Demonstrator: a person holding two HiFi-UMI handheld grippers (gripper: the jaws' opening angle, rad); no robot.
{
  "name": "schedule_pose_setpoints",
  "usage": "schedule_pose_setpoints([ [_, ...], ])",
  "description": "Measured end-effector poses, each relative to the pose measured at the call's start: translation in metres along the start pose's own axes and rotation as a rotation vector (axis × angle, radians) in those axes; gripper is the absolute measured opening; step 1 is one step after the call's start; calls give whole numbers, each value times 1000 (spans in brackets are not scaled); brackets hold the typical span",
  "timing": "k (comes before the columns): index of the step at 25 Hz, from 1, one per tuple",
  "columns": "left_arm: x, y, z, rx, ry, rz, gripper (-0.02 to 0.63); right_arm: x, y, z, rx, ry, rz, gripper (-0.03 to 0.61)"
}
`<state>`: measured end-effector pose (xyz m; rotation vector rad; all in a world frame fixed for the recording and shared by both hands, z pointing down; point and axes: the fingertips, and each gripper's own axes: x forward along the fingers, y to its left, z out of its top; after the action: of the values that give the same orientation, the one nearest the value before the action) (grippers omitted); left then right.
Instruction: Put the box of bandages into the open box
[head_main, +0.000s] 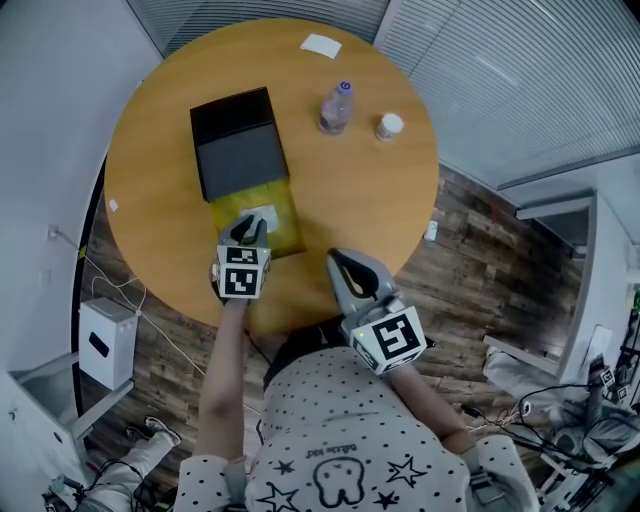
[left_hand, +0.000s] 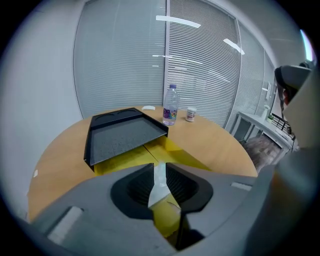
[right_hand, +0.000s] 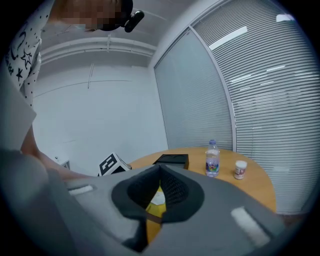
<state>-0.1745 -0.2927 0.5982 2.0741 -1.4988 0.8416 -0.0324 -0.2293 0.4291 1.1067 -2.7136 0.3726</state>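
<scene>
**A:** Which step is in hand?

**B:** The left gripper (left_hand: 160, 170) has its fingers closed on the box of bandages (left_hand: 159, 184), a thin white pack pinched between the pads. Directly beneath the fingers is the yellow inside of the open box (head_main: 284, 205), with its black lid just beyond the fingertips. This looks like the placing step (my judgement). Next, the fingers should part and lift clear.

**A:** What differs between views?

**B:** Only the left gripper view shows the pinch. The head view shows the right gripper (head_main: 338, 262) apart, over the tabletop (head_main: 370, 190), with its fingers together and empty.
</scene>
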Motion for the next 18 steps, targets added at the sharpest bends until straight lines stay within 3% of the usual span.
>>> schedule_pose_setpoints([
  [11, -30, 4, 24, 15, -80, 47, 11, -15, 13, 1, -6, -12, 16, 5],
  [18, -63, 7, 52, 38, -209, 134, 11, -25, 20, 2, -24, -27, 21, 5],
])
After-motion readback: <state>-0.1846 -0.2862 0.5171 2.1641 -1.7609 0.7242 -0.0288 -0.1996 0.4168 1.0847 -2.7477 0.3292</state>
